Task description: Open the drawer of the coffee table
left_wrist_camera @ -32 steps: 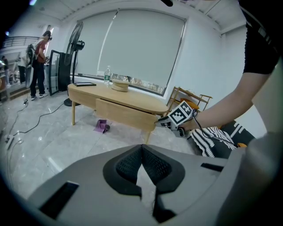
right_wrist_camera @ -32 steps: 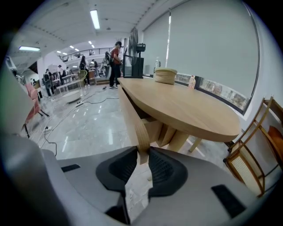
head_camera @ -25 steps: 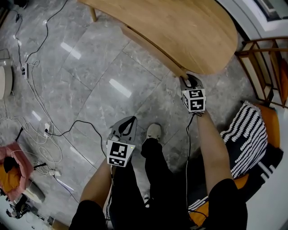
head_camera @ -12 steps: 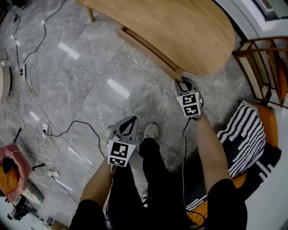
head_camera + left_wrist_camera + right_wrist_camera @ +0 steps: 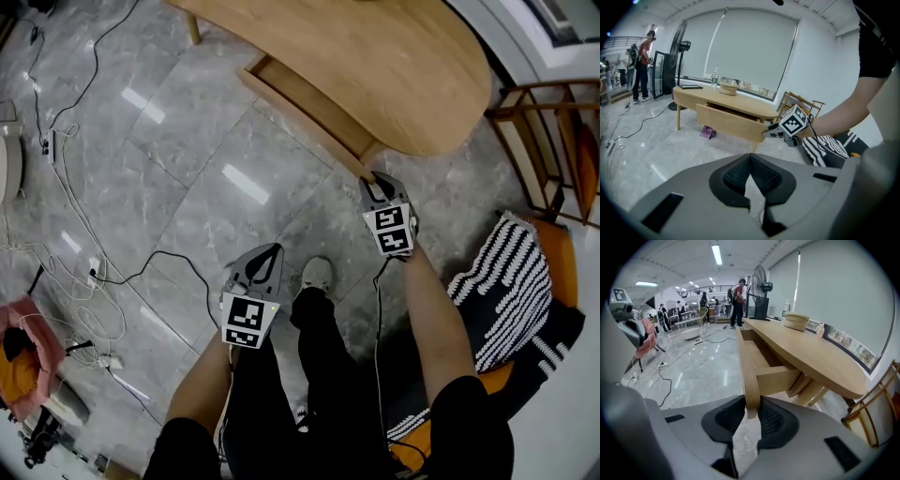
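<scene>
Drawer (image 5: 314, 101): partly out from under the coffee table (image 5: 394, 56) top, slanting from upper centre of the head view toward centre right; nothing visible inside.
Right gripper (image 5: 751, 411): jaws have just been closing and now clamp the near end of the drawer's front board, one pad on each face.
Left gripper (image 5: 750, 164): jaws together on nothing, low over the floor (image 5: 187, 187), well apart from the table.
Handling: probably stiff wood, light while unloaded, sliding straight; the smooth faces could slip through the pads.
Hold: no handle visible; pinching the front board serves, though an end grip may skew it, so nearer mid-board would pull straighter.
Progress: judged part open, more travel left.
</scene>
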The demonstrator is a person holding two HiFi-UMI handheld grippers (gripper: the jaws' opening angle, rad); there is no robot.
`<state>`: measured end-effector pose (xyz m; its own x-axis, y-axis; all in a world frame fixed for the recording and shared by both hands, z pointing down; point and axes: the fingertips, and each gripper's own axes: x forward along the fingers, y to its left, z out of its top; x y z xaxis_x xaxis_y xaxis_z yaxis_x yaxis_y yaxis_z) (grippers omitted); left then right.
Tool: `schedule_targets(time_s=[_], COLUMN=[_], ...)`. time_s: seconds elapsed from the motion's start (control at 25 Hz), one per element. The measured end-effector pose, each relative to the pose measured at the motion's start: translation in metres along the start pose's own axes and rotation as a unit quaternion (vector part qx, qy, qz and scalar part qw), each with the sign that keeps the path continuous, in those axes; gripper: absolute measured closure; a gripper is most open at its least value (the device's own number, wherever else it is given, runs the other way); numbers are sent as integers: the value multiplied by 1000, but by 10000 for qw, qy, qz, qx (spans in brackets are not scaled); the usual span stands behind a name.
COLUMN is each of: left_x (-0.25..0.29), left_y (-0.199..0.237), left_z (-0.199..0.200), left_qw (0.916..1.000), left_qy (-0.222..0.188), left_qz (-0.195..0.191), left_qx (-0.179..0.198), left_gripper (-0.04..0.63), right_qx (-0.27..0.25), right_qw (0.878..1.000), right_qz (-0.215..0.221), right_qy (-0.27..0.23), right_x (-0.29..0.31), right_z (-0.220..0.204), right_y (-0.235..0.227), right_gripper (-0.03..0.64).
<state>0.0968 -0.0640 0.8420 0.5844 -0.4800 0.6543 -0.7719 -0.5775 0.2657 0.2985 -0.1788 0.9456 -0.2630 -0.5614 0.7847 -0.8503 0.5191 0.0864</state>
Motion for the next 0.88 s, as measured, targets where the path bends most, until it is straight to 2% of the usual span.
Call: schedule_targets(time_s=[0.12, 0.24, 0.36, 0.48, 0.68, 0.88], left_x=[-3, -5, -6, -6, -9, -11], left_y=[7, 17, 20, 20, 24, 25], left_z=[-1, -4, -1, 8, 4, 8], left_qw=[10000, 9999, 9999, 9998, 9999, 9999], left_qy=[-28, -25, -42, -133, -67, -108], left_qz=[15, 51, 65, 23, 18, -9], left_qx=[-95, -97, -140, -123, -101, -64], left_gripper=[575, 575, 575, 575, 575, 575], right_qx=[-289, -474, -349, -304, -428, -54], right_qw=[9993, 9986, 9989, 9995, 9983, 9999], right_qz=[220, 196, 100, 47, 306, 70], right_qy=[25, 157, 298, 124, 260, 122], right_x=[-7, 2, 11, -2, 5, 5], right_z=[9, 3, -7, 5, -5, -6], right_y=[1, 5, 11, 6, 28, 23], right_gripper=[519, 522, 520, 520, 525, 515])
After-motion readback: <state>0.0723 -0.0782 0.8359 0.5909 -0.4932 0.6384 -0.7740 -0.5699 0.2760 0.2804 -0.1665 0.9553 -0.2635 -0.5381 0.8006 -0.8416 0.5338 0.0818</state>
